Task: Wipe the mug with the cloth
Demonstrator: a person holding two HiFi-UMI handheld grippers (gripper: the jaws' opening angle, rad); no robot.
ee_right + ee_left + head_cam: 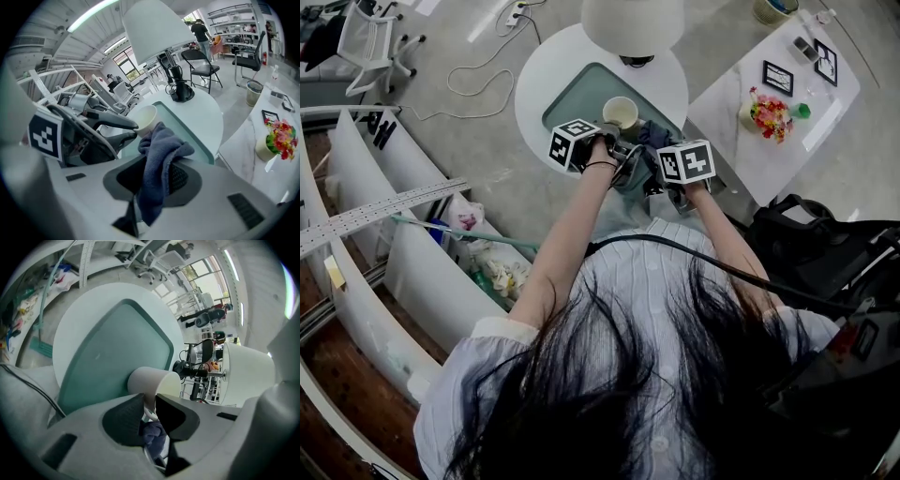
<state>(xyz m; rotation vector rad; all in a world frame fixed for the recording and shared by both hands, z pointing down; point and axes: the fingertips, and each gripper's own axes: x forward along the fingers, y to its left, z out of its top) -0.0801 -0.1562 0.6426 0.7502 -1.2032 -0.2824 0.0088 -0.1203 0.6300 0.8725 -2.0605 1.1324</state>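
White table [75, 333], one mug [154, 383] — handle [149, 409] tight between left tongs [149, 400]; one cloth [161, 140] tight in right tongs [159, 166].

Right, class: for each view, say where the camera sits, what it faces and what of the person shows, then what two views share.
Head view: on the person's head, steeply down onto hair, forearms, left gripper, right gripper and mug.
Left gripper view: on the left gripper, along jaws shut on the mug's handle, toward the round table; no body shows.
Right gripper view: on the right gripper, along jaws shut on the cloth, toward the mug; no body clearly shows.
Shared: the mug shows in all three.
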